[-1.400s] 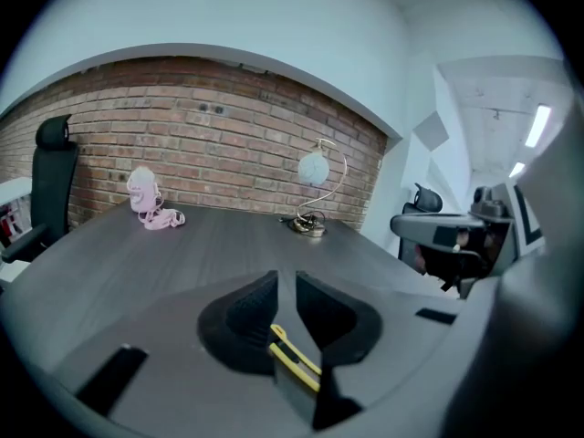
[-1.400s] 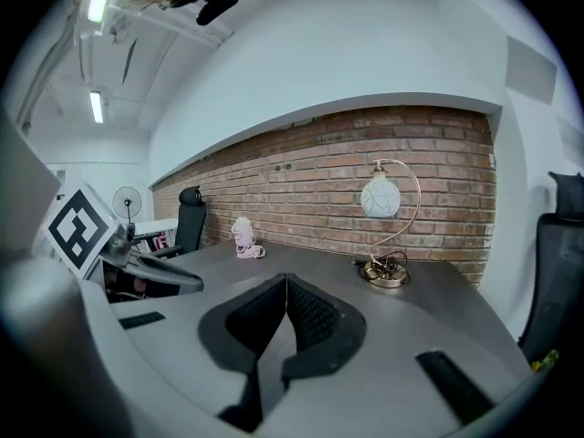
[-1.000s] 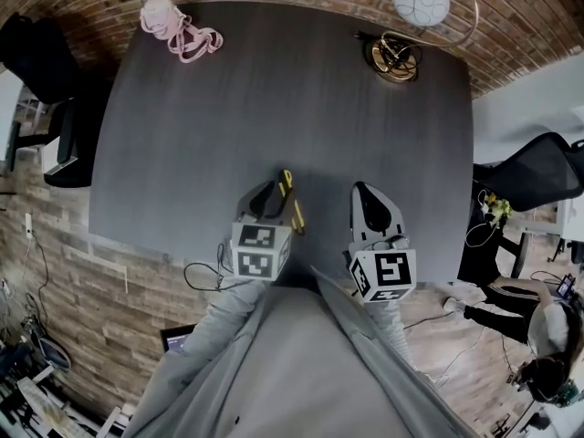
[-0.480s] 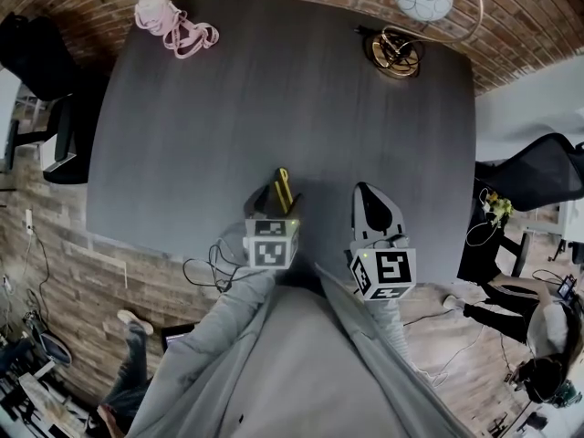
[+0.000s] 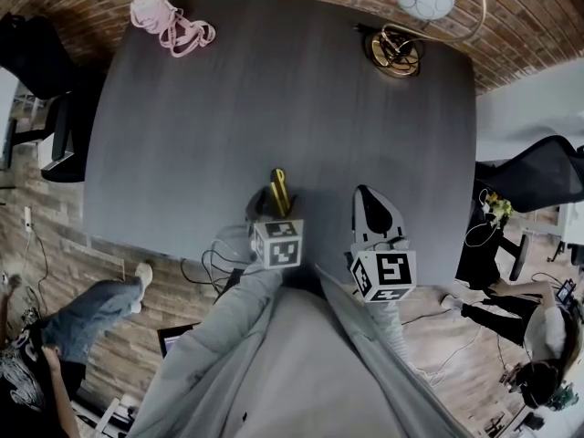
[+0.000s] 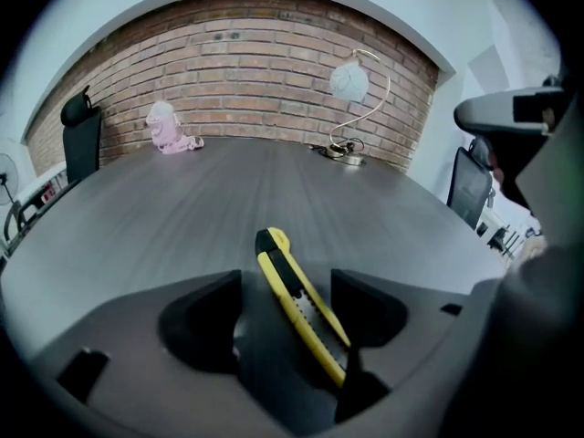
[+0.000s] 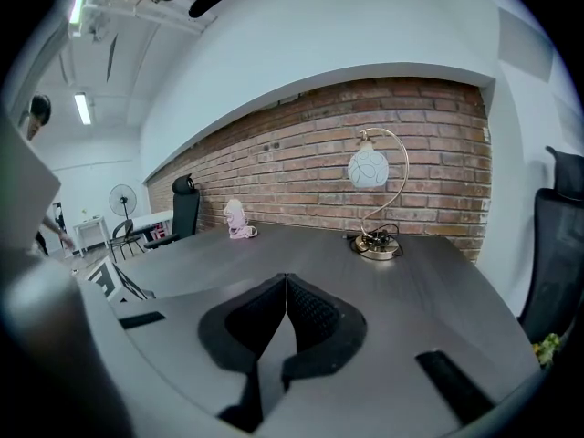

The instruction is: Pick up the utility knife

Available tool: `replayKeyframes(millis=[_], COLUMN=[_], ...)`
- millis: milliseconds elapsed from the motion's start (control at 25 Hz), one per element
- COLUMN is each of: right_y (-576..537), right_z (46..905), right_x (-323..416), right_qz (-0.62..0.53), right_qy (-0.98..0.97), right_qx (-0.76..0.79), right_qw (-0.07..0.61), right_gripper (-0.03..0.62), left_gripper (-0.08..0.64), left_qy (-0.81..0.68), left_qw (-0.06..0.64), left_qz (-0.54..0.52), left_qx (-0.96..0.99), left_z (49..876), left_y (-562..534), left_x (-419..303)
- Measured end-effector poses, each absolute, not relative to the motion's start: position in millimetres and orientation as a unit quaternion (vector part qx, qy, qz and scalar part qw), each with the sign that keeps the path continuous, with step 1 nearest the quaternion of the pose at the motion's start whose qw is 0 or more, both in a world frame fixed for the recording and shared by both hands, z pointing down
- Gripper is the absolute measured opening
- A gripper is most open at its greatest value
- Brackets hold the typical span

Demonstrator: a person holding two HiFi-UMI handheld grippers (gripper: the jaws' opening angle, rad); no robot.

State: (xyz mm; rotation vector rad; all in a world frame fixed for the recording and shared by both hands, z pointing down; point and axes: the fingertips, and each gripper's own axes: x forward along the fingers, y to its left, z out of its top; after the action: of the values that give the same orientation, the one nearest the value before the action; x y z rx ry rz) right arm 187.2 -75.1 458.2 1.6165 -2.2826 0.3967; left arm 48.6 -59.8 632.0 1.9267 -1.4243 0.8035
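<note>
A yellow and black utility knife [image 6: 294, 297] lies flat on the dark table [image 5: 274, 99], slanted between the jaws of my left gripper [image 6: 285, 283]. Those jaws have just been opening and now stand wide, one on each side of the knife, with neither pad pressing on it. In the head view the knife's tip [image 5: 278, 182] pokes out beyond the left gripper [image 5: 270, 203], near the table's front edge. My right gripper [image 5: 374, 210] hovers beside it to the right. It is shut [image 7: 286, 286] with nothing between its fingers.
A pink bundle [image 5: 170, 24] lies at the table's far left corner and a gold lamp [image 5: 400, 46] with a white globe stands at the far right. Black office chairs [image 5: 538, 173] flank the table. A person's legs [image 5: 87, 313] show on the floor at the lower left.
The left gripper has sunk toward the table and its jaws have spread around the knife. A person has walked into view at the lower left. The right gripper has barely moved.
</note>
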Motion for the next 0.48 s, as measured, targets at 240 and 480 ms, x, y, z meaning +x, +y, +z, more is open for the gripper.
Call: replayKeyframes(millis=[240,480], right_y=[-77.7,-81.2], right_z=[458.3,457.2], right_x=[193.0,192.8], right_qz=[0.141,0.139], right_qy=[-0.796,-0.797], right_qx=[0.567,0.567], right_qw=[0.157,0.154], right_gripper=[0.017,0.017], left_gripper=[0.287,0.231], left_qy=[-0.549,-0.564], left_qw=[0.278,0.281], left_qz=[0.313,0.309], left_qx=[0.724,0.713], left_z=[633.6,633.2], left_y=[-58.8,-61.9], left_x=[50.1,41.2])
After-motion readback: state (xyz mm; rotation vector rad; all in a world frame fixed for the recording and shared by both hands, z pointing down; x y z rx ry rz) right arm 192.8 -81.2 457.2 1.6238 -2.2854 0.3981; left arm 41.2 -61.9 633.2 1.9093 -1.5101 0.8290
